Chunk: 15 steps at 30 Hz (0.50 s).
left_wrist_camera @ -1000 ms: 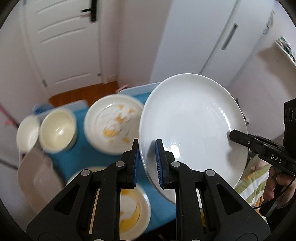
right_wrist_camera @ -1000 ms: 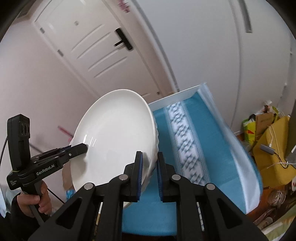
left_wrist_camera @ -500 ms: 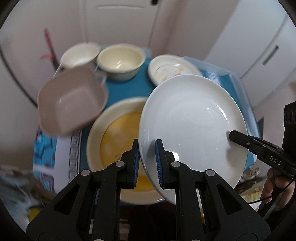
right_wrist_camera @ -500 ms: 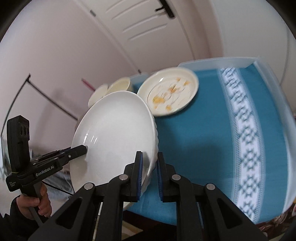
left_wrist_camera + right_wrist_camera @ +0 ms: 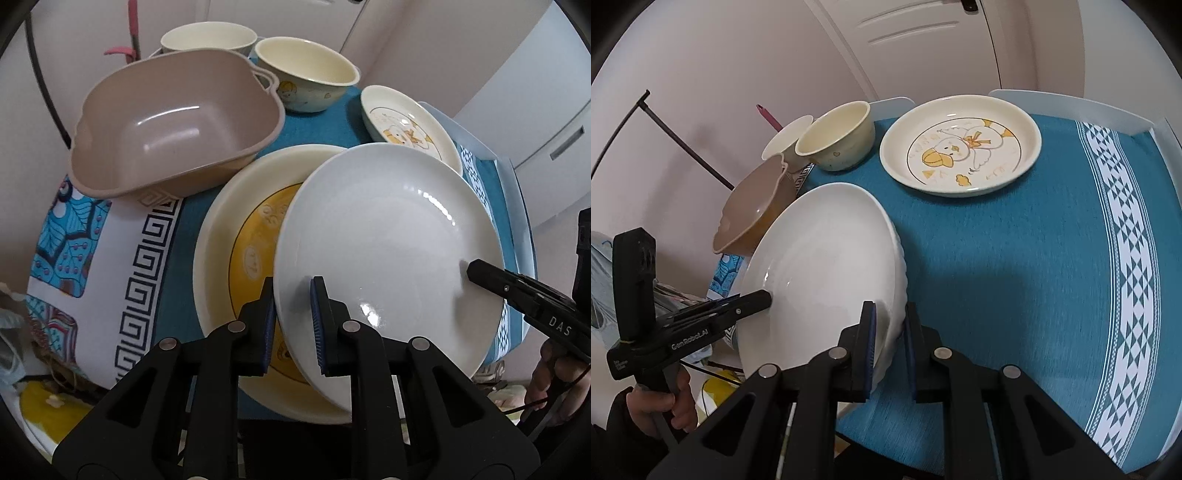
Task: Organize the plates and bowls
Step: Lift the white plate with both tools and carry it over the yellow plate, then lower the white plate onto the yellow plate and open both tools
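Both grippers hold one plain white plate [image 5: 388, 251], tilted and off the table. My left gripper [image 5: 293, 325] is shut on its near left rim, and my right gripper [image 5: 888, 343] is shut on the opposite rim. Each shows in the other's view: the right gripper [image 5: 472, 267], the left gripper [image 5: 765, 297]. The white plate [image 5: 827, 266] hangs over a large cream plate with a yellow centre [image 5: 236, 236] and hides its right half. A duck-print plate [image 5: 960, 144] lies further back.
A tan square bowl [image 5: 177, 129] sits left of the large plate, partly over the table's edge. Two cream bowls [image 5: 306, 77] [image 5: 208, 37] stand behind it. The blue patterned cloth [image 5: 1052, 258] covers the table to the right. A wall, a door and white cupboards lie beyond.
Both grippers have come down towards the table with the white plate and tipped downwards. The plate now hangs over the yellow-centred plate. Both grips look unchanged.
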Each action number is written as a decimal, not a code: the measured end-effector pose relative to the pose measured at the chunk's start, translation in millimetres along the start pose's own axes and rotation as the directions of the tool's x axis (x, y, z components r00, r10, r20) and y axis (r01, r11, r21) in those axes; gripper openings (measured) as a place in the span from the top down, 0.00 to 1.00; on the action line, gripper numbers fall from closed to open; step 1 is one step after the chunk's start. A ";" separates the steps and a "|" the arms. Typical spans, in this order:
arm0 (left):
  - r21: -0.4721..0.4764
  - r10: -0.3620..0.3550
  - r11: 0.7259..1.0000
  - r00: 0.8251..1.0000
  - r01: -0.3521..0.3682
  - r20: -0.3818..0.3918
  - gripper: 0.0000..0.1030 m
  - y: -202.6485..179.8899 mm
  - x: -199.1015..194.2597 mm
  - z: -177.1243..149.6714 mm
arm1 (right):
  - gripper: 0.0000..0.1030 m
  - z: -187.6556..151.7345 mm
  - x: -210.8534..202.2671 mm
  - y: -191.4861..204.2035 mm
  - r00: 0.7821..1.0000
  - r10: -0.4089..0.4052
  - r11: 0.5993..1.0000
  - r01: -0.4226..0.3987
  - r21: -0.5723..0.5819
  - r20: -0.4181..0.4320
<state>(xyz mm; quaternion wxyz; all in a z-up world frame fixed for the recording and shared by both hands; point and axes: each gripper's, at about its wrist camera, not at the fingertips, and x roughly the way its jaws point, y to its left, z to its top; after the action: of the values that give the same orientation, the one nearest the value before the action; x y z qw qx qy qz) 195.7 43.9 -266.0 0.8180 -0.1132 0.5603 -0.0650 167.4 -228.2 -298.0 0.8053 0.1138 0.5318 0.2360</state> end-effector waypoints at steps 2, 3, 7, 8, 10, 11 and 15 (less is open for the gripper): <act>-0.004 -0.001 1.000 1.000 0.001 -0.005 0.86 1.7 3.8 0.1 | 0.87 1.6 1.9 0.8 1.000 -0.002 1.000 0.002 -0.008 -0.002; -0.005 0.000 1.000 1.000 0.000 -0.006 0.86 1.5 4.4 -0.1 | 0.87 3.1 2.7 2.0 1.000 -0.004 1.000 0.004 -0.011 -0.004; 0.010 0.022 1.000 1.000 -0.022 -0.012 0.86 -1.2 9.7 0.8 | 0.87 5.8 4.3 2.8 1.000 -0.006 1.000 0.006 -0.018 -0.004; 0.020 0.035 0.999 0.999 -0.035 -0.012 0.86 -2.5 11.0 1.0 | 0.87 6.6 4.8 3.4 1.000 -0.010 1.000 0.010 -0.025 -0.004; 0.040 0.066 0.997 0.998 -0.065 -0.012 0.86 -7.6 13.6 2.0 | 0.87 7.8 4.5 6.1 1.000 -0.019 0.999 0.019 -0.043 -0.002; 0.052 0.084 0.995 0.996 -0.083 -0.014 0.86 -10.1 14.8 1.9 | 0.87 8.7 4.2 7.1 1.000 -0.023 0.998 0.023 -0.050 -0.001; 0.103 0.145 0.984 0.989 -0.144 -0.003 0.86 -18.1 15.3 -0.3 | 0.87 12.2 5.3 11.1 0.999 -0.049 0.995 0.049 -0.086 0.002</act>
<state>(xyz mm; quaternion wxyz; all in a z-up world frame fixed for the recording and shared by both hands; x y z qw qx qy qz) 201.3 22.8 -275.2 0.8223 -0.0299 0.5671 -0.0345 177.3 -215.1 -292.5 0.8151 0.0657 0.5237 0.2389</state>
